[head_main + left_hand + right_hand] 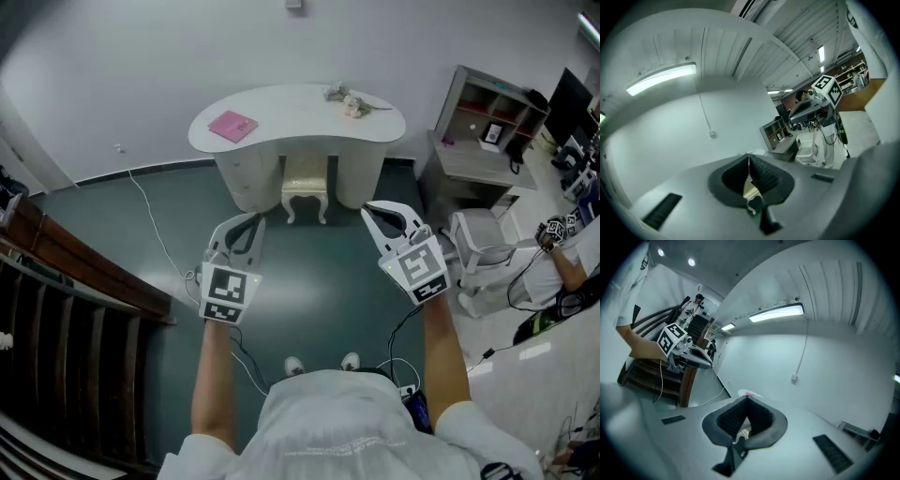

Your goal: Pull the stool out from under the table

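Both the left gripper and the right gripper hover over the floor, jaws together, holding nothing. Further off, the stool sits tucked in the gap under the tabletop. It looks rigid and fairly light, so its seat's front edge seems the best hold. A pink book lies on top, and there are no containers there.

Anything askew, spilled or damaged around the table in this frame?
Nothing stands out: the cream upholstered stool stands upright, tucked under the white curved table, and the pink book lies flat on top.
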Tool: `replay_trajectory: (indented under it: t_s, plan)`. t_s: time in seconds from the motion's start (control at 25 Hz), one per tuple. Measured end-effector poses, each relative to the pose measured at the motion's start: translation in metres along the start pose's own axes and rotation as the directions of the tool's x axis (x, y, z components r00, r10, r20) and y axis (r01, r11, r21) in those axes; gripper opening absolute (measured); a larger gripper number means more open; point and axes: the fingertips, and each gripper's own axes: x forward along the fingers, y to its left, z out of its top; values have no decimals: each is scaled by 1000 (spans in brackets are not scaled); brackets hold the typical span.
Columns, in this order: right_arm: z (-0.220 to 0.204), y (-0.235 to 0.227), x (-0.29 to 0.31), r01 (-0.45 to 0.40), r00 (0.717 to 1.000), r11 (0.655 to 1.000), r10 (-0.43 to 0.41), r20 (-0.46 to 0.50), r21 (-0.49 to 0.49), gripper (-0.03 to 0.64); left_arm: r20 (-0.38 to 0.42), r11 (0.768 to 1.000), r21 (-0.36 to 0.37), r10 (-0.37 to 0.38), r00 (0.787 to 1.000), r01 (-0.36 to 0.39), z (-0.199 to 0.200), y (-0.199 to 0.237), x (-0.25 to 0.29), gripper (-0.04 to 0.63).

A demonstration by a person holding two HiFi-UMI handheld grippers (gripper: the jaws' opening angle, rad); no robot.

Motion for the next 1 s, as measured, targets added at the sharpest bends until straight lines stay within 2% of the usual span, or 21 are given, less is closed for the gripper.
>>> replay_trajectory:
  t_s: [0.2, 0.36, 0.52, 0.68, 0.84, 1.0]
  plan:
    - [-7, -11, -7, -4, 1000, 1000, 4, 10, -5, 14, 3, 1000, 14, -7, 1000, 7, 11, -10, 12, 17]
    - [-12, -25, -11, -20, 999, 999, 19, 46, 29, 14, -9, 1000, 25, 2, 1000, -2, 16, -20, 22, 17]
    - [-25, -39, -20, -51, 996, 998, 48, 68, 30, 14, -24, 1000, 28, 12, 1000, -12, 21, -36, 36, 17]
    - [-50, -52, -24, -71, 996, 997, 69, 48, 42, 14, -42, 999, 30, 20, 999, -19, 20, -54, 48, 17]
    - [-64, -65, -14, -110, 993, 990, 106, 54, 86, 14, -52, 999, -11, 33, 998, -34, 14, -58, 65, 17]
    - [-65, -74, 12, -130, 990, 988, 124, 72, 85, 14, -64, 999, -8, 43, 997, -43, 5, -44, 83, 17]
